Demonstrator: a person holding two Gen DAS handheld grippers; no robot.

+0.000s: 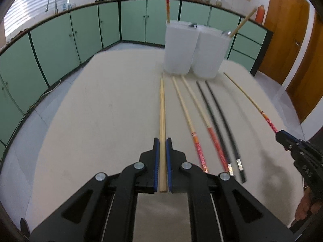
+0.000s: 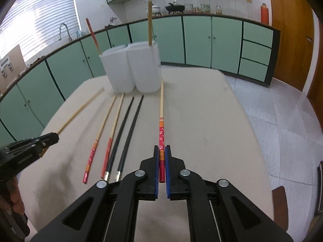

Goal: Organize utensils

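My left gripper (image 1: 162, 141) is shut on a plain wooden chopstick (image 1: 162, 104) that points at two white containers (image 1: 177, 48). At the right edge, my right gripper (image 1: 282, 136) holds a red-handled chopstick (image 1: 248, 98). In the right wrist view, my right gripper (image 2: 161, 149) is shut on that red-handled chopstick (image 2: 161, 109). My left gripper (image 2: 50, 137) holds the wooden chopstick (image 2: 80, 109) at the left. Between them lie two red-handled chopsticks (image 2: 101, 133) and two black chopsticks (image 2: 123, 125) on the beige table (image 2: 201, 121). A red chopstick (image 2: 92, 34) and a wooden one (image 2: 150, 23) stand in the containers (image 2: 145, 66).
Green cabinets (image 1: 50, 46) curve around behind the table, with a sink faucet (image 1: 51, 2) at the left and a wooden door (image 1: 290, 40) at the right. A dark chair back (image 2: 280, 205) stands by the table's right side. A hand (image 1: 304, 207) grips the right tool.
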